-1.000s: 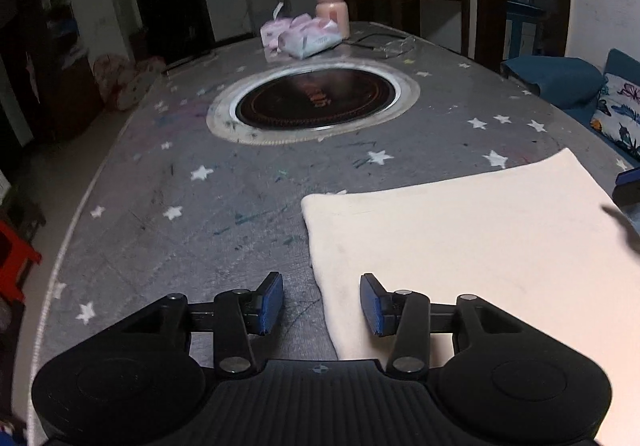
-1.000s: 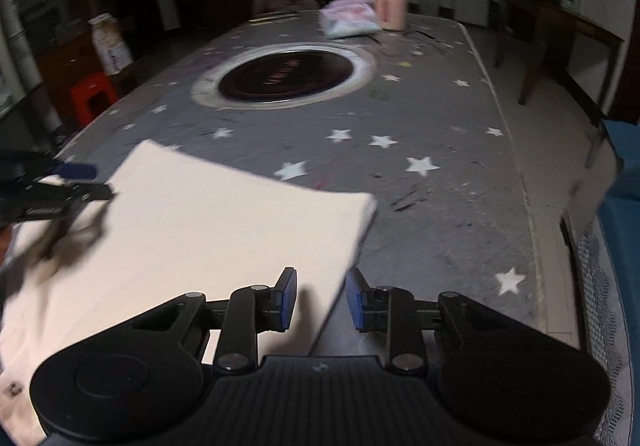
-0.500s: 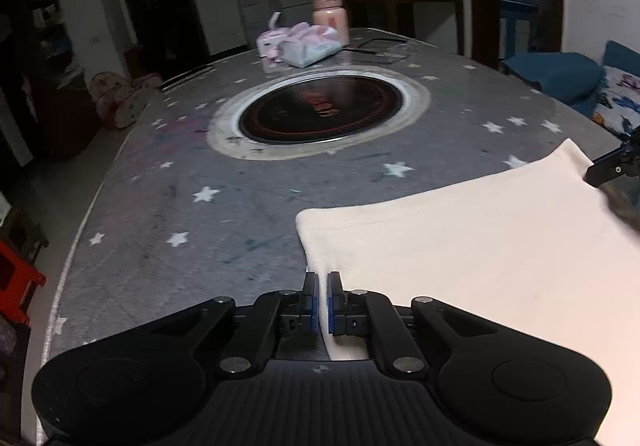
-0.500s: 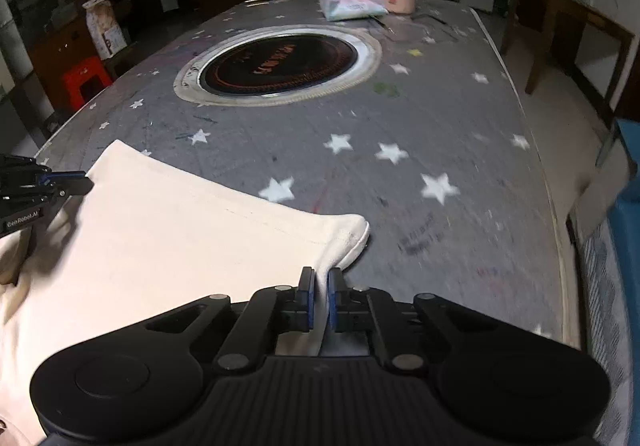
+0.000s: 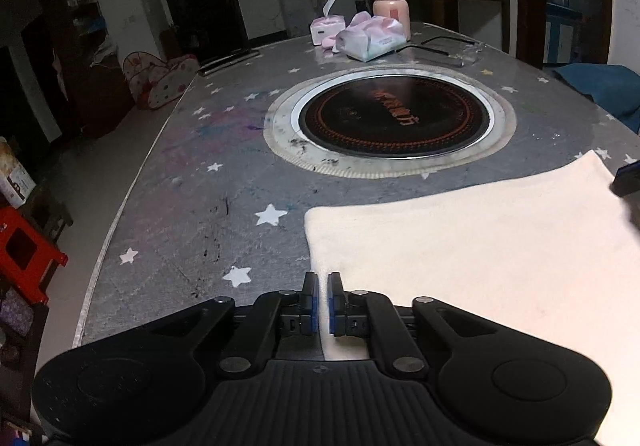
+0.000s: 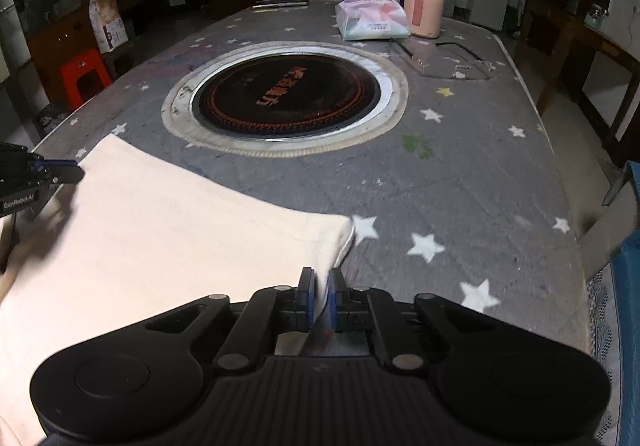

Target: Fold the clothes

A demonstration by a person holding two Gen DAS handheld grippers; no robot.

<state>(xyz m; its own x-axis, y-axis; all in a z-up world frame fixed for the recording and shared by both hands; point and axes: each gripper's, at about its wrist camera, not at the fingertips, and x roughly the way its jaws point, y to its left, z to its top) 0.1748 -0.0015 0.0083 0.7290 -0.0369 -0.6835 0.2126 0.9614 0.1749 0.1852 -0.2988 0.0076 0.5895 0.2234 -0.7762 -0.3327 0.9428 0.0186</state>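
A cream cloth [image 5: 480,254] lies flat on the grey star-patterned table [image 5: 208,197]. My left gripper [image 5: 323,298] is shut on the cloth's left edge, near its far left corner. In the right wrist view the same cloth [image 6: 160,230] fills the lower left. My right gripper [image 6: 320,298] is shut on the cloth's right edge, just below its far right corner, and that edge is lifted a little. The left gripper shows at the left edge of the right wrist view [image 6: 60,173]. The right gripper's tip shows at the right edge of the left wrist view [image 5: 628,177].
A round black induction hob [image 5: 394,117] is set into the table just beyond the cloth. Tissue packs [image 5: 370,37], a pink bottle [image 5: 391,7] and a clear case with a cable [image 6: 452,59] lie at the far end. A red stool [image 5: 24,250] stands left of the table.
Both grippers have closed on the cloth's side edges; a second ago both were open. Both have moved forward toward the hob, drawing the cloth's far edge closer to it.
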